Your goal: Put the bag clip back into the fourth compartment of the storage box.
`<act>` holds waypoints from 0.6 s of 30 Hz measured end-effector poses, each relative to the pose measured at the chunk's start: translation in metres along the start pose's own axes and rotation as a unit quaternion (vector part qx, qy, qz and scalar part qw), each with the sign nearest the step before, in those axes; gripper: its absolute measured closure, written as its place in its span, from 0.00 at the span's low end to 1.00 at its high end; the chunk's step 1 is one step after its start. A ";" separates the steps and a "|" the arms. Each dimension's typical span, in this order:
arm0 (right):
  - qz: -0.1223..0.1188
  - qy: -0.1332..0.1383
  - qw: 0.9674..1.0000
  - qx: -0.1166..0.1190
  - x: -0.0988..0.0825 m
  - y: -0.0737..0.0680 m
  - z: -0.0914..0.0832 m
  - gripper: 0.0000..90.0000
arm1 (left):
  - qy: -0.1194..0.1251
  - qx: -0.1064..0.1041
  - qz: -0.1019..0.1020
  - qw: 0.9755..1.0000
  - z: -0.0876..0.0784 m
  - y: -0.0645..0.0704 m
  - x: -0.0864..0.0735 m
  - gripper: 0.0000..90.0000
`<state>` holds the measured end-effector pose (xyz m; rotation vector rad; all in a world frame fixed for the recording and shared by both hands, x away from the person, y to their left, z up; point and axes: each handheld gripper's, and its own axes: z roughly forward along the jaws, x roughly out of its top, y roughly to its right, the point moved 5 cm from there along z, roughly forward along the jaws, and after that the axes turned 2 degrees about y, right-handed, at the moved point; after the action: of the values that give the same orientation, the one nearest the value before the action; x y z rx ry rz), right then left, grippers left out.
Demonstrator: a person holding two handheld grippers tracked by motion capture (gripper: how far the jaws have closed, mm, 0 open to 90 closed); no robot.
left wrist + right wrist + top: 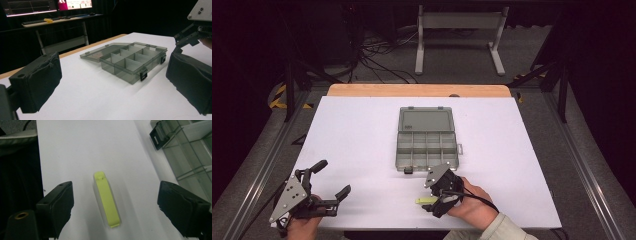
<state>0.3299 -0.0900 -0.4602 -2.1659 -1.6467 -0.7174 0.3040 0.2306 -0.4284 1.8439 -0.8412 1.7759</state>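
Jaws of the left gripper stand wide apart with nothing between them, hovering low over the white table; ahead of it and off to its right lies the open grey compartment box, lid folded back, dividers bare. Farther right, the right gripper points down at a yellow-green clip-like plastic piece, which lies flat on the table between its spread jaws, touching neither pad. The box's near latch sits just beyond that gripper. This looks like the pick-up step: the jaws straddle the piece lengthwise. Next, I judge, they must drop a little and close across its narrow sides, squarely, or it may skid.
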 end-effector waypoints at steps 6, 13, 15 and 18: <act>-0.009 -0.009 1.000 0.001 -0.001 -0.002 0.009 0.22 | 0.000 0.000 0.002 1.000 0.000 0.000 0.000 0.01; -0.023 -0.021 0.999 0.008 -0.002 -0.003 0.015 0.36 | 0.000 0.000 0.002 1.000 0.000 0.000 0.000 0.01; -0.025 -0.024 0.999 0.009 -0.002 -0.003 0.016 0.41 | 0.000 0.000 0.003 1.000 0.000 0.000 0.000 0.01; -0.034 -0.031 0.999 0.015 -0.003 -0.005 0.017 0.57 | 0.000 0.000 0.003 1.000 -0.001 0.000 0.000 0.01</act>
<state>0.3281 -0.0823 -0.4761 -2.1398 -1.7587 -0.6465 0.3039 0.2312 -0.4281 1.8433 -0.8471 1.7786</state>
